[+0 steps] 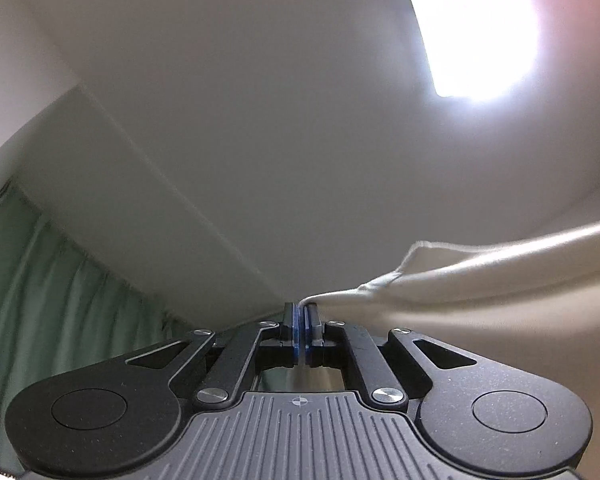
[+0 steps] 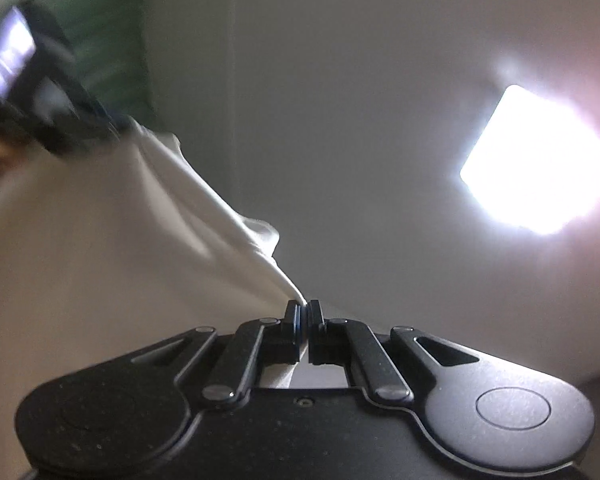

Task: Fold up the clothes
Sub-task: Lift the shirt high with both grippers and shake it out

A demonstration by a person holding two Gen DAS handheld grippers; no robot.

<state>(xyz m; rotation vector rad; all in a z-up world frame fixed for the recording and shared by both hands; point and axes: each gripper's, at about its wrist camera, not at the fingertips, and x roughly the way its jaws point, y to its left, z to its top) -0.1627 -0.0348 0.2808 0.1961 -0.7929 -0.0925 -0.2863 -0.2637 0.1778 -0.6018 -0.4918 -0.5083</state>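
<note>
Both cameras tilt upward at a flat, matte white ceiling (image 1: 280, 100) with a glaring square ceiling light (image 1: 474, 36), and a pleated pale green curtain (image 1: 48, 288) hangs in soft vertical folds at the lower left of the left wrist view. The left gripper (image 1: 305, 312), made of black speckled plastic with ribbed housing, round side discs and silver screw heads, has its blue-edged pads pressed nearly together on a corner of the cream-white soft cloth garment (image 1: 500, 292), which stretches away to the right in taut, smooth ridges with a small hemmed flap standing up near the pinch. The right gripper (image 2: 305, 312), of the same black build, is likewise closed down to a thin slit on another corner of the garment (image 2: 100, 240); here the fabric runs up and to the left as a broad drawn sheet with long diagonal creases and a small bunched lump along its upper edge. At its far end, blurred, the left gripper (image 2: 118, 126) pinches the cloth, so the garment hangs in the air, strung between the two tools
</note>
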